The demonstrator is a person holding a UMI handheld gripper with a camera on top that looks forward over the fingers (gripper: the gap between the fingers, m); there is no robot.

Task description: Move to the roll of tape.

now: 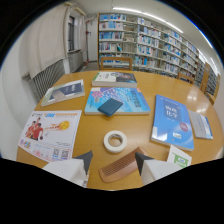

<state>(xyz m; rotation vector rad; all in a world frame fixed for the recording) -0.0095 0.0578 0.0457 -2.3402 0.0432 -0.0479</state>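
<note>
Most of the approach looks done: white tape roll (115, 141) lies just ahead of the gripper (114, 161), fingers apart, brown comb (120, 167) between them.

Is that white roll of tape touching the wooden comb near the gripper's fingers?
Apart. The gripper view shows bare table between the roll of tape and the comb, which lies between the open gripper fingers.

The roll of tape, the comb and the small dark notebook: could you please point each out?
roll of tape (115, 141), gripper view, white ring's near rim.
comb (119, 168), gripper view, its spine.
small dark notebook (110, 106), gripper view, cover's middle.
</note>
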